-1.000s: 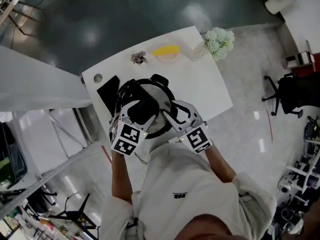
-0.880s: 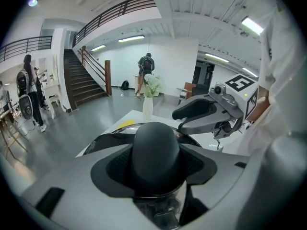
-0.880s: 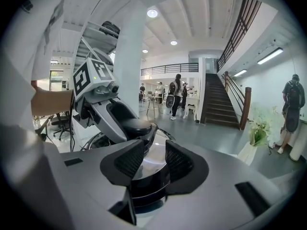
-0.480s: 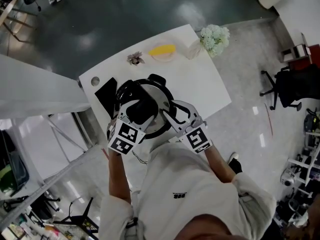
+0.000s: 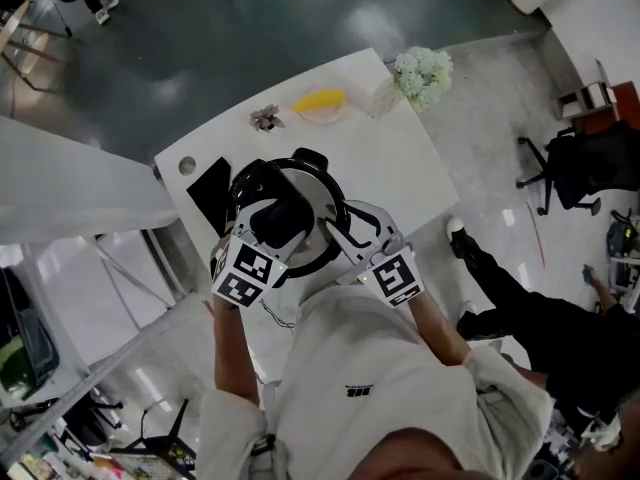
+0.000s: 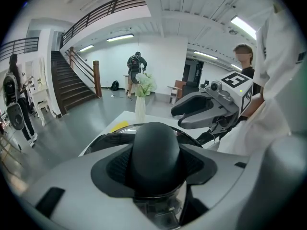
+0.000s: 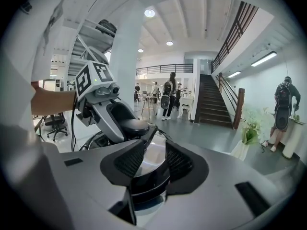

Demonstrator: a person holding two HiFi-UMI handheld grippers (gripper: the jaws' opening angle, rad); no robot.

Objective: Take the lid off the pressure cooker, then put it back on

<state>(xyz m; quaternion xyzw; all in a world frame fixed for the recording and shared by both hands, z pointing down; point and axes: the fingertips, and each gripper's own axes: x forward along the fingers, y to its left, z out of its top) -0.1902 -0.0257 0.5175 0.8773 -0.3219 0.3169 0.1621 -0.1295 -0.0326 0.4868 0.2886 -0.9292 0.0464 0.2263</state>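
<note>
The cooker (image 5: 300, 258) stands on the near half of the white table (image 5: 400, 158), just in front of the person, with its shiny lid (image 5: 322, 206) seated on it. At the middle of the lid rises a black domed knob (image 6: 156, 150), and the left gripper (image 6: 156, 166) reaches over the cooker from its near-left side, its two dark pads pressed against opposite sides of that knob. The right gripper (image 7: 153, 163) comes in from the cooker's near-right side. Its pads stand a little apart over the lid's edge, and a dark band low between them, probably the cooker's side handle (image 7: 146, 188), seems pinched there, though the wide-angle view leaves that contact unsure. Each gripper's marker cube sits on the person's side of the cooker. Just left of the cooker lies a flat black object (image 5: 210, 186). Beyond the cooker, toward the table's far edge, are a small dark sprig (image 5: 266, 118), a yellow thing (image 5: 322, 100) and a vase of pale flowers (image 5: 420, 76). To the cooker's right, off the table, a person in dark clothes (image 5: 520, 313) is on the glossy floor.
</note>
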